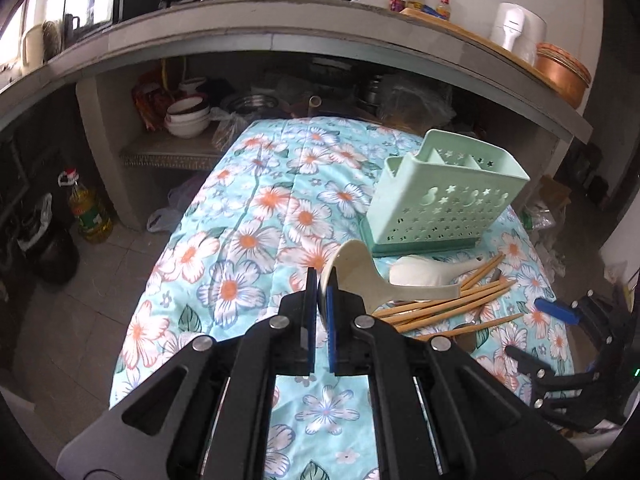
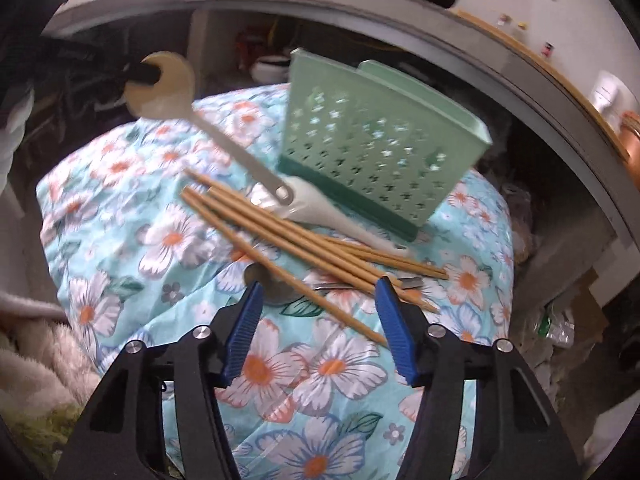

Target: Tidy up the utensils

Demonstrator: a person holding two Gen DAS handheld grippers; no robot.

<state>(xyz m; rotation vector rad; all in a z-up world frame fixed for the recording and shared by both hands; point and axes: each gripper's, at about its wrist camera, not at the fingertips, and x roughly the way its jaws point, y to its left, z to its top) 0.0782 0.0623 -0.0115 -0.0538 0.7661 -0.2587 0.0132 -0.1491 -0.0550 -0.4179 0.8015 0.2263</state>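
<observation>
Spoons and chopsticks go in the green holder (image 1: pixel 444 196), so I place everything from it. My left gripper (image 1: pixel 320 284) is left of the holder and pinches the bowl of a cream spoon (image 1: pixel 360 276). The spoon is up in the air, and its long handle points right, down toward the pile near the holder's foot. I think this spoon goes in next, so it must tip handle-down over the holder's open top. My right gripper (image 2: pixel 318 288) has its fingers wide apart and holds nothing. It hangs over the chopsticks (image 2: pixel 288 232), which lie in front of the holder beside a white spoon (image 2: pixel 320 208). A flowery cloth (image 2: pixel 160 240) covers the table. Behind the holder is a grey kitchen shelf (image 1: pixel 240 32) with pots.
</observation>
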